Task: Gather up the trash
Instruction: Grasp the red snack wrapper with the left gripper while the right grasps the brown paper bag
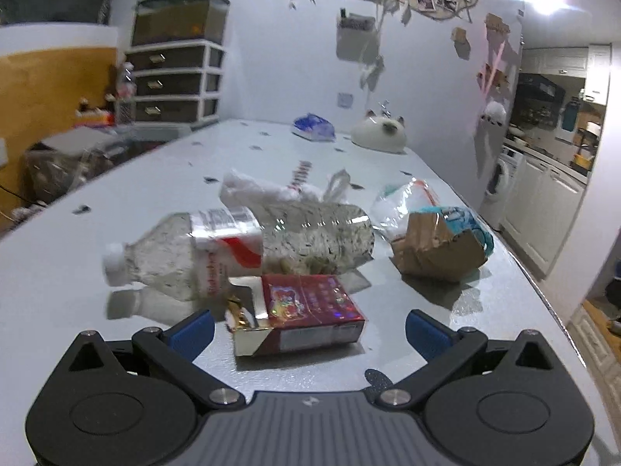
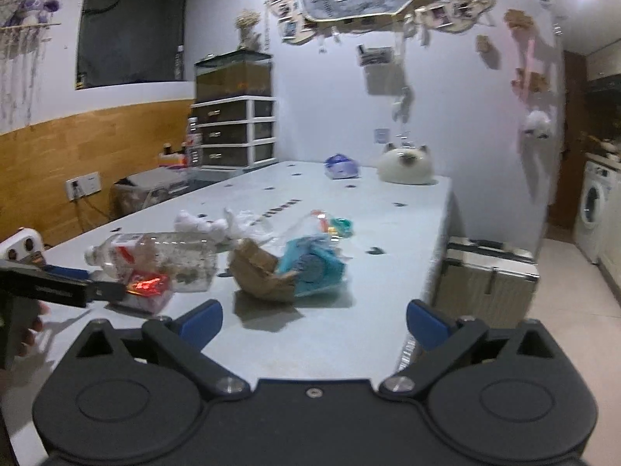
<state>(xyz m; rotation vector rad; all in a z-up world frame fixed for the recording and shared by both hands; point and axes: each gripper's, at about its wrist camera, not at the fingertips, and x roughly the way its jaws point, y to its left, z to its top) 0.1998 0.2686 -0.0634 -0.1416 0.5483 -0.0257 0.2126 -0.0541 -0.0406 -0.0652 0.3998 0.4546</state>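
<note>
Left claw (image 1: 309, 332): jaws spread wide, nothing gripped. It hangs low over the near edge of the desk (image 1: 116, 202), and the red carton sits in the gap between the blue pads without either pad touching it. In the right wrist view the same claw (image 2: 104, 291) comes in from the left edge, a hand (image 2: 29, 330) behind it.

Plastic bottle (image 1: 240, 250): lying on its side across the desk, white cap pointing to the left edge, red and white label round its middle. It is just behind the carton.

Red carton (image 1: 302, 316): a small glossy box, flap torn open at its left end, flat on the desk near the near edge.

White crumpled bag (image 1: 271, 194): behind the bottle, toward the middle of the desk.

Cardboard scrap (image 1: 438, 250): folded brown piece to the right of the bottle, close to the right edge, up against a clear and teal wrapper (image 1: 465, 221).

Right claw (image 2: 314, 320): released too, both blue pads well apart with only bare desk between them, and the cardboard scrap (image 2: 260, 272) lies ahead of it.

Far end of the desk: a blue and white packet (image 1: 313, 127) and a white cat-shaped ornament (image 1: 378, 136) by the wall.

Off the right edge: a metal-trimmed case (image 2: 489, 279) on the floor.
</note>
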